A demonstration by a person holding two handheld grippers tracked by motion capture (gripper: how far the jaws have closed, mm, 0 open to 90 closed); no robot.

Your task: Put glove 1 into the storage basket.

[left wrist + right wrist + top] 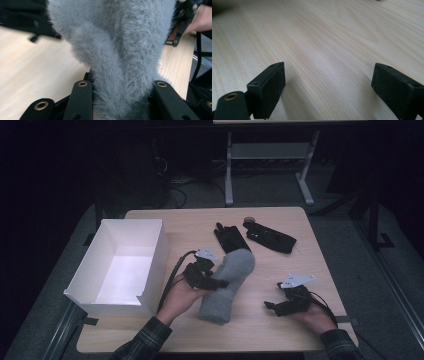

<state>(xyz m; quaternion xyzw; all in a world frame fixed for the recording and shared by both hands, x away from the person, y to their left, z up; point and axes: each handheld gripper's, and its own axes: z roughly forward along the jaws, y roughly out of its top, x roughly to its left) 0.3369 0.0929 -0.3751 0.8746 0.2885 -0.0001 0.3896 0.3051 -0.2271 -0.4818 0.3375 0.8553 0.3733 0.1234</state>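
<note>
A fuzzy grey sock (227, 282) lies lengthways in the middle of the wooden table (280, 335). My left gripper (220, 282) comes at it from the left and is shut on its middle. In the left gripper view the sock (117, 50) bunches up between the two black jaws of that gripper (122, 86), its fabric pinched in and part of it raised off the wood. My right gripper (270, 306) rests low over the table's near right part, apart from the sock. Its fingertips (269, 85) stand wide, so the right gripper (327, 75) is open over bare wood.
An open white box (155, 255) stands at the table's left side, close to my left hand. A black glove (231, 237) lies just beyond the sock. Farther right lie a flat black cloth piece (270, 236) and a small round object (249, 220).
</note>
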